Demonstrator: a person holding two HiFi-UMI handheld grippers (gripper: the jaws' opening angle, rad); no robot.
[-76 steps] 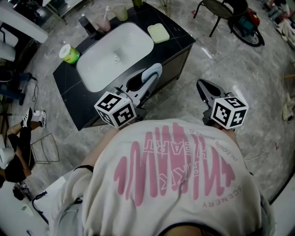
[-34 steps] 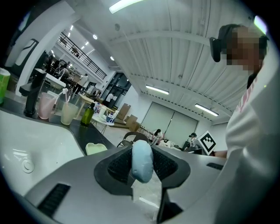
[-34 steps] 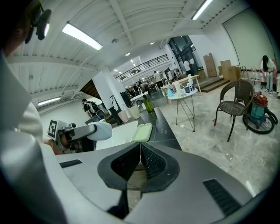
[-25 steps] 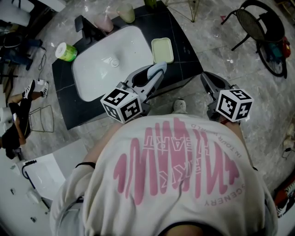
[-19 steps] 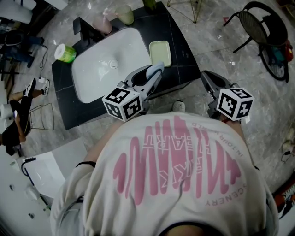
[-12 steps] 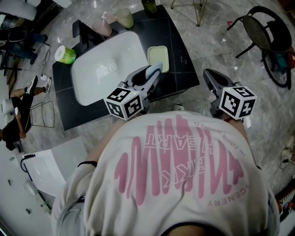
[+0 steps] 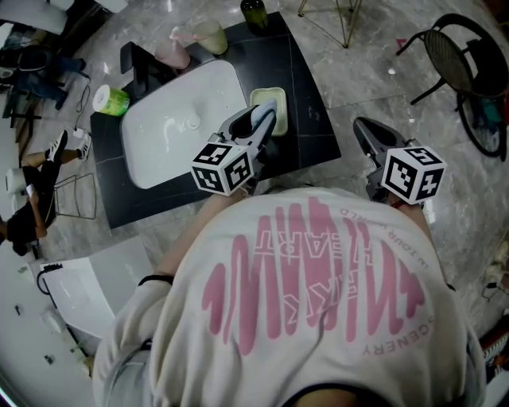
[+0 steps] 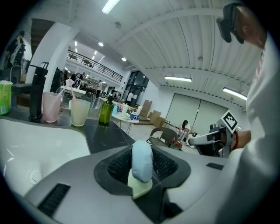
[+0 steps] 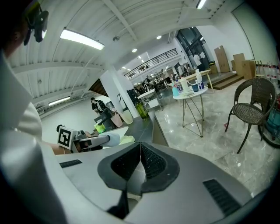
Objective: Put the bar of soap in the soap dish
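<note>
So the left tongs (image 7: 268, 109) have the bar of soap (image 8: 142, 160) pinched right over the soap dish (image 7: 281, 114) on the counter (image 7: 308, 94); the right tongs (image 9: 140, 149) are closed and empty. Only setting it down is left, I'd say.

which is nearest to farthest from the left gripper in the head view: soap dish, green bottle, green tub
1. soap dish, right under the tips of the left gripper.
2. green bottle, at the back edge of the counter.
3. green tub, far left, across the sink.

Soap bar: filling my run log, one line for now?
left gripper shut on soap bar | by soap dish | right gripper shut, empty
</note>
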